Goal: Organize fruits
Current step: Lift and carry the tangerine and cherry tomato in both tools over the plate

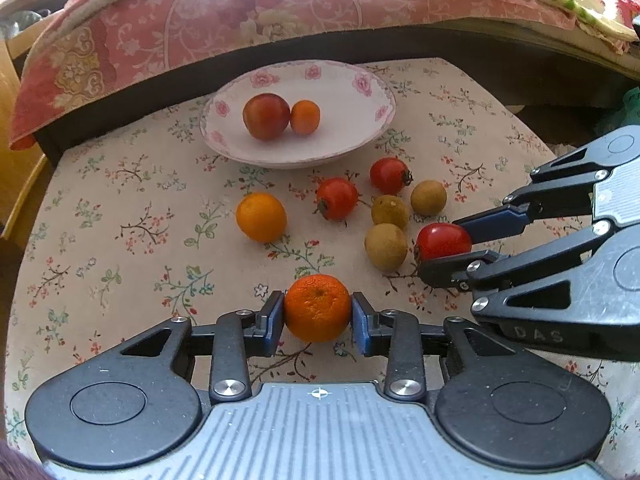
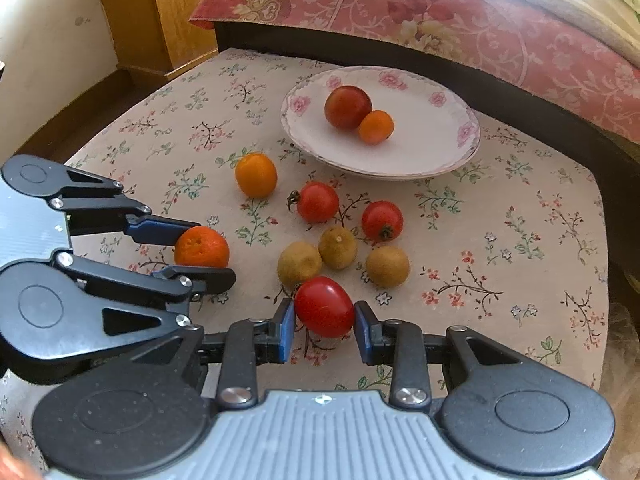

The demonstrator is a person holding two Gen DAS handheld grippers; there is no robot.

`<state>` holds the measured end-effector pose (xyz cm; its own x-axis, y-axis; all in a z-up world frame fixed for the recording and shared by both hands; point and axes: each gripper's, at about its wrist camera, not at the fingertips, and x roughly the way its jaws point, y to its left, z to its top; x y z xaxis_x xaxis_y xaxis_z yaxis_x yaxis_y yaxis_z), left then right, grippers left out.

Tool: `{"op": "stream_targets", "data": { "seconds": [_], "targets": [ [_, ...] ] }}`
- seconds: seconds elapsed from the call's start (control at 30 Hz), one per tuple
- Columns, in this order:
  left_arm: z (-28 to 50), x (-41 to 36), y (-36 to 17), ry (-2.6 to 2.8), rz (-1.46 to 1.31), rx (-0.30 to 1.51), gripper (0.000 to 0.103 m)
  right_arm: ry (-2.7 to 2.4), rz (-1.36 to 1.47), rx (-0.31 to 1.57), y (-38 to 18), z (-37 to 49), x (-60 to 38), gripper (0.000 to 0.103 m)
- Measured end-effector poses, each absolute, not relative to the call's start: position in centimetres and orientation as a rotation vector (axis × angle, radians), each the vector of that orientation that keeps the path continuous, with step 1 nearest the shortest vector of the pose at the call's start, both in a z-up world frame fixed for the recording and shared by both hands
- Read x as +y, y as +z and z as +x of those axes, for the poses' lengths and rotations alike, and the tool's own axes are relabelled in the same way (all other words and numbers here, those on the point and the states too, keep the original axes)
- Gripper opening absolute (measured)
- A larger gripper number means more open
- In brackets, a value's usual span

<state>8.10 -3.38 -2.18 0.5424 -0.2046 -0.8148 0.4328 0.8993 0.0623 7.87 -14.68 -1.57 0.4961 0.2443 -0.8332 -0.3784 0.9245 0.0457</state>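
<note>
Low in the frame, our left tongs (image 1: 317, 309) clamp a mandarin (image 1: 317, 307), and our right tongs (image 2: 325, 311) grip a red tomato (image 2: 324, 306). Past them, loose fruit dots the floral table (image 1: 120, 216). Upper centre, the flowered plate (image 1: 352, 136) holds two fruits touching.

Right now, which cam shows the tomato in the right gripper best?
Right wrist: the tomato sits centered between the right gripper pads, whole outline visible. Left wrist shows it from the side at frame right, smaller, with the lower finger covering its underside.
</note>
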Motion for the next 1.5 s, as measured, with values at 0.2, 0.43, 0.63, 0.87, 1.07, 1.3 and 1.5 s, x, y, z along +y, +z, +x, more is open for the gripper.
{"op": "stream_targets", "data": {
  "seconds": [0.2,0.43,0.63,0.87,1.07,1.3,1.5],
  "targets": [
    [8.3,-3.5,-1.7,-0.381,0.268,0.913,0.043,0.366,-0.148,0.969,-1.1,7.9,-14.8,0.035],
    [8.5,-3.7,-1.6,-0.381,0.267,0.905,0.043,0.351,-0.146,0.959,-0.9,8.0,-14.9,0.035],
    [8.6,-3.8,-1.3,-0.376,0.266,0.898,0.043,0.340,-0.141,0.951,-0.7,8.0,-15.0,0.035],
    [8.7,-4.0,-1.0,-0.371,0.265,0.886,0.043,0.330,-0.135,0.938,-0.4,8.1,-15.1,0.035],
    [8.9,-4.1,-0.7,-0.370,0.265,0.875,0.043,0.321,-0.130,0.928,-0.1,8.2,-15.3,0.035],
    [9.3,-4.2,-0.3,-0.364,0.265,0.861,0.042,0.308,-0.129,0.914,0.3,8.6,-15.4,0.035],
    [10.2,-4.3,0.3,-0.353,0.262,0.837,0.042,0.291,-0.118,0.892,0.9,9.4,-15.5,0.035]
  ]
}}
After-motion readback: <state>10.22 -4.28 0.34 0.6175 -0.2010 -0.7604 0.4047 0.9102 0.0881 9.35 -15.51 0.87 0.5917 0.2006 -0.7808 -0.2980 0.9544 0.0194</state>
